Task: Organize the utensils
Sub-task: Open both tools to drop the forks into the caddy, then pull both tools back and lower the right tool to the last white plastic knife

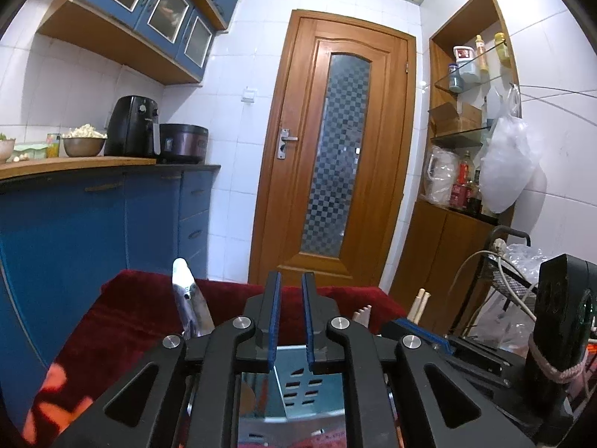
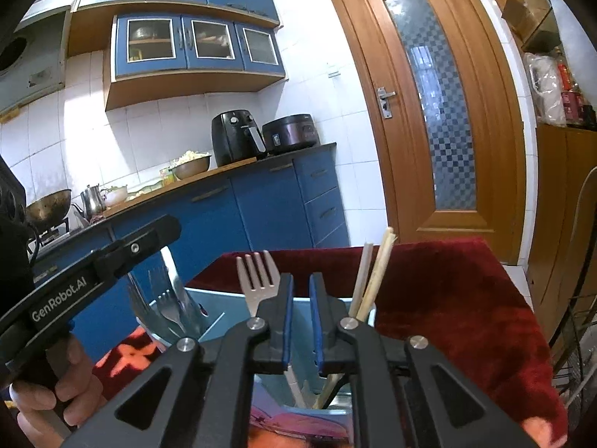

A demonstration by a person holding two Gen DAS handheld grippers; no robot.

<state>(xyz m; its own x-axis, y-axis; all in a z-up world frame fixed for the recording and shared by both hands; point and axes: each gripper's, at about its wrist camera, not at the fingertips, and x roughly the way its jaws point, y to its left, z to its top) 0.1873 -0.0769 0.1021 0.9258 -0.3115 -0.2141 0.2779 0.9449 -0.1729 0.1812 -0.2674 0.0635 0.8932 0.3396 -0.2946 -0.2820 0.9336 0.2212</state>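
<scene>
Upright fork [image 2: 257, 283] (chopsticks [image 2: 373, 276]) ahead

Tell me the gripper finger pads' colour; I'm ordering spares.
Blue pads on black fingers, clearest in the right wrist view.

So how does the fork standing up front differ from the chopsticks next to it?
The fork is shiny metal with flat tines; the chopsticks are pale, thin sticks. The fork stands left of the right claw, the chopsticks right of it, reaching higher. Both stand upright in the light blue holder.

Three forks [image 2: 257, 283], two chopsticks [image 2: 373, 280], one holder [image 2: 212, 298].
</scene>
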